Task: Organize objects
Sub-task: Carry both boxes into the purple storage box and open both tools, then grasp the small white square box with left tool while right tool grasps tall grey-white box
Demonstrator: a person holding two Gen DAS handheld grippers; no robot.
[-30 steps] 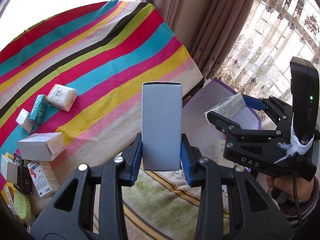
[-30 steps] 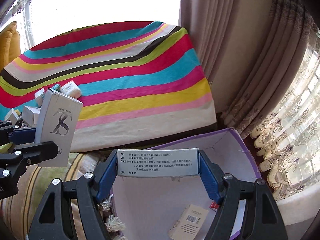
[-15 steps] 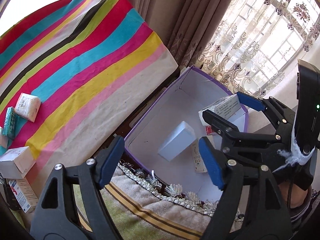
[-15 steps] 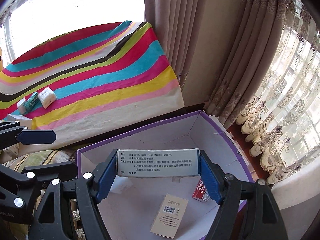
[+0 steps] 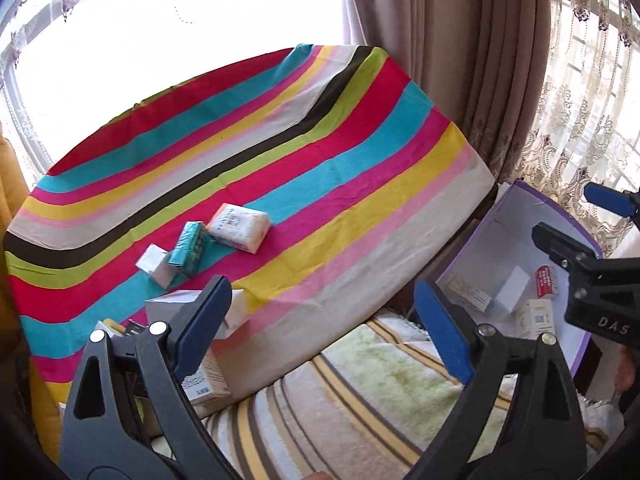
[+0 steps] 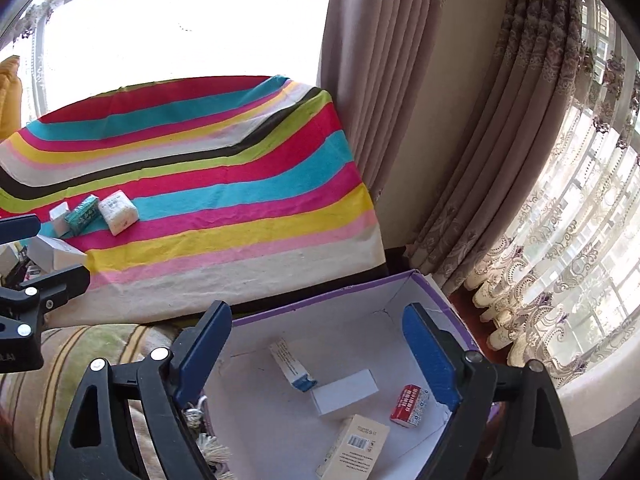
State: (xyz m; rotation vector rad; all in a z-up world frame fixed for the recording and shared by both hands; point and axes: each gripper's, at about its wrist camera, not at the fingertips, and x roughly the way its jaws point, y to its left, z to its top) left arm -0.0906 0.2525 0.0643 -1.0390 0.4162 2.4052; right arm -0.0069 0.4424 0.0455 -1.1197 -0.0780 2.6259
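My left gripper [image 5: 320,292] hangs over the edge of the striped cloth [image 5: 320,160], its jaws opening with nothing between them. On the cloth lie a tissue pack [image 5: 240,228], a teal box [image 5: 190,248], a small silver box [image 5: 154,266] and a white box [image 5: 236,308]. My right gripper [image 6: 318,312] hovers over the purple-rimmed carton [image 6: 400,292], jaws also opening and empty. Inside the carton lie a plain white box [image 6: 346,392], a printed box with a blue end [image 6: 290,364], a red pack [image 6: 410,406] and a barcode box [image 6: 356,444].
A green and yellow striped blanket [image 5: 360,380] fills the gap between cloth and carton. More boxes are piled at the cloth's near left corner [image 5: 200,384]. Brown curtains [image 6: 380,120] and lace curtains [image 6: 560,240] hang close behind and right of the carton.
The left gripper let go of the plain white box into the carton, then swung left toward the cloth. The right gripper released the printed box, which now lies in the carton. Both jaws stand wider.
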